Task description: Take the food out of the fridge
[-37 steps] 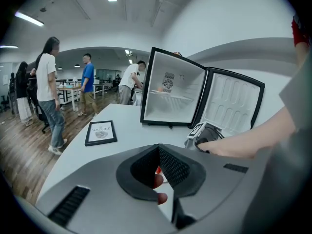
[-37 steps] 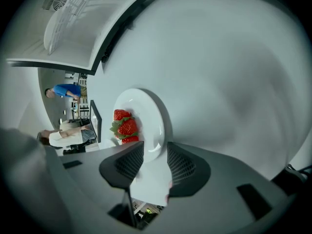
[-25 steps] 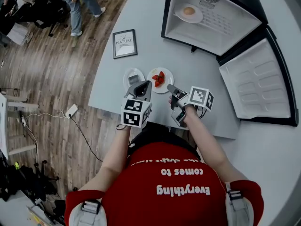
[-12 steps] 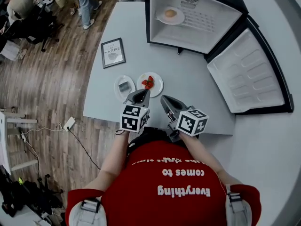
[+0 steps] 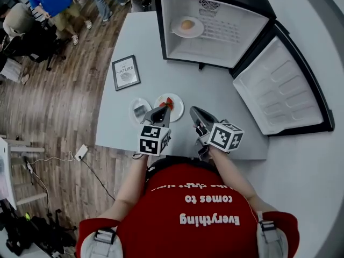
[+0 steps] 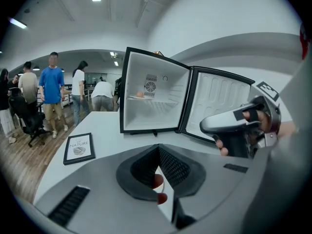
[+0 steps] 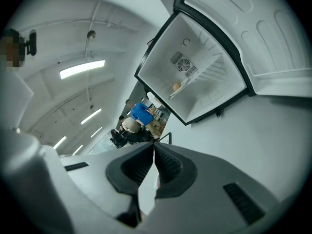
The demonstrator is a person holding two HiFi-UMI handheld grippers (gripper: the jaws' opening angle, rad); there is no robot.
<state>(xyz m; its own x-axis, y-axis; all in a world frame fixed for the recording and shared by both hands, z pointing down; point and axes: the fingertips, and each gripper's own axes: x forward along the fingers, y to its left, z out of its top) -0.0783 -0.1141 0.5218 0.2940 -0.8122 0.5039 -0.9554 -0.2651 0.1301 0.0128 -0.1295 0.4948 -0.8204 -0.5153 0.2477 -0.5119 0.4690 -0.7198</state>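
The open fridge [image 5: 226, 39] stands at the table's far end. On its shelf is a white plate with a round, tan piece of food [image 5: 186, 24], also seen small in the left gripper view [image 6: 140, 94] and the right gripper view [image 7: 176, 86]. A plate of red strawberries [image 5: 171, 104] sits on the near part of the table. My left gripper [image 5: 163, 109] hovers at that plate's near edge, jaws shut [image 6: 158, 149], with red fruit showing below them. My right gripper [image 5: 195, 113] is shut and holds nothing [image 7: 154, 149]. It points toward the fridge, well short of it.
A second small plate with a grey item [image 5: 140, 110] lies left of the strawberries. A framed picture [image 5: 125, 72] lies farther left on the grey table [image 5: 215, 90]. The fridge door [image 5: 279, 87] is swung wide to the right. People stand on the wooden floor beyond [image 5: 54, 4].
My right gripper has rolled upright and lifted, now aimed at the fridge. My left gripper has shifted a little over the strawberry plate's edge. Both stay shut.
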